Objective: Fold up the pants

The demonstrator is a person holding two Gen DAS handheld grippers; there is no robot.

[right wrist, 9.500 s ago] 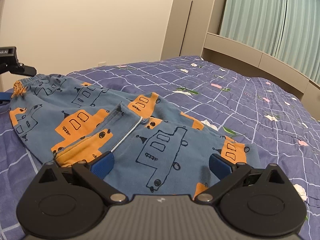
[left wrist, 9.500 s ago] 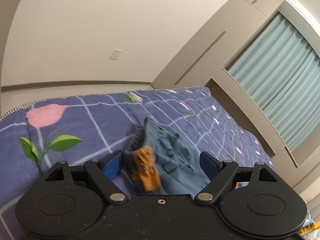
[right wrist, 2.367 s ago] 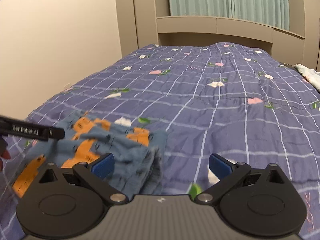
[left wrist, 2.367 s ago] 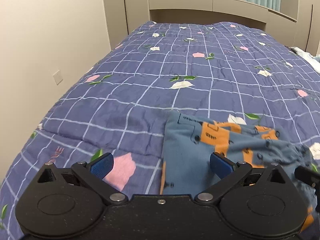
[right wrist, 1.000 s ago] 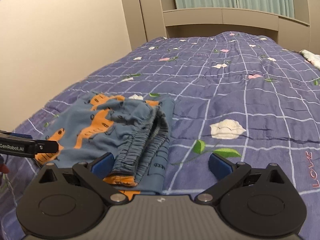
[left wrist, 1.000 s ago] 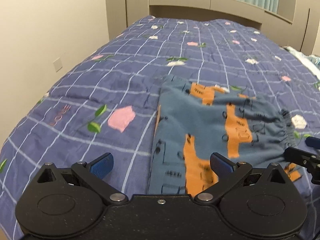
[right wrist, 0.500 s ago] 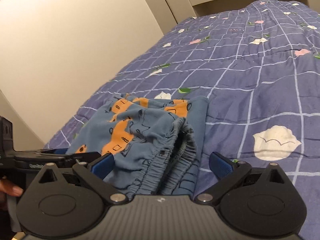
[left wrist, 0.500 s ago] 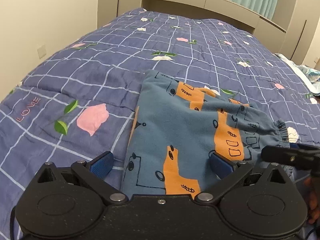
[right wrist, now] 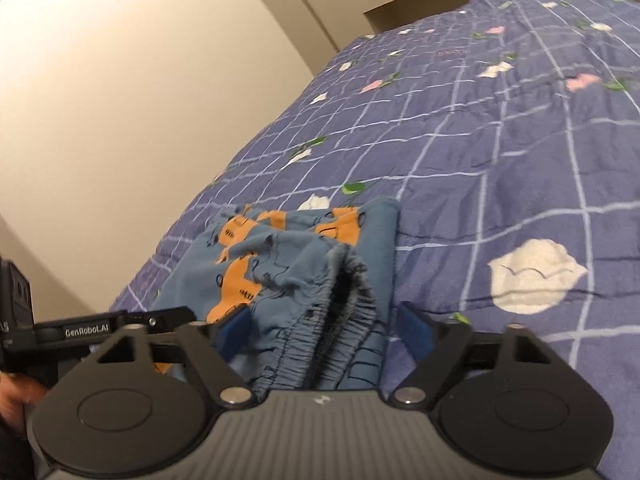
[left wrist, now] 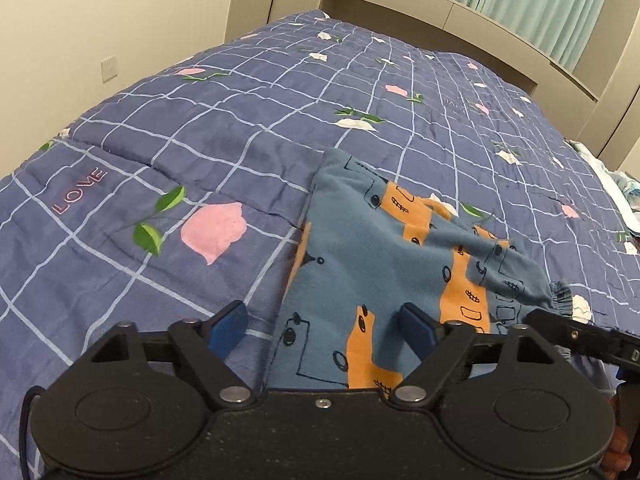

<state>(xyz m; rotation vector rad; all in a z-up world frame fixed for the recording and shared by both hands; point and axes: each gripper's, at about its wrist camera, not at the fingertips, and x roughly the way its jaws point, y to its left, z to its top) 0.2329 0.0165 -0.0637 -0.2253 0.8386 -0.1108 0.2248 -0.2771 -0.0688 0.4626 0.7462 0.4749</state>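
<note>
A folded pair of blue pants (left wrist: 380, 276) printed with orange vehicles lies on a bed, on a purple-blue quilt (left wrist: 248, 128) crossed by pale grid lines and scattered with pink and white flowers, green leaves and the stitched word "LOVE" (left wrist: 79, 192). The left gripper (left wrist: 320, 326) comes in over the near left edge of the bundle, its jaws closing: one blue pad is over bare quilt, the other over the cloth, neither yet pressing it. The right gripper (right wrist: 326, 330) straddles the gathered elastic waistband (right wrist: 344, 320) at the bundle's other end, its jaws also closing, with the waistband between the pads; whether they already press it cannot be told. A plain cream wall (left wrist: 108, 12) with a socket plate (left wrist: 109, 69) runs along the bed's left side. Beyond the bed stands a beige headboard shelf (left wrist: 436, 16), with pale green curtains (left wrist: 560, 4) behind it. Light-coloured bedding (left wrist: 616, 188) lies at the quilt's far right edge.
</note>
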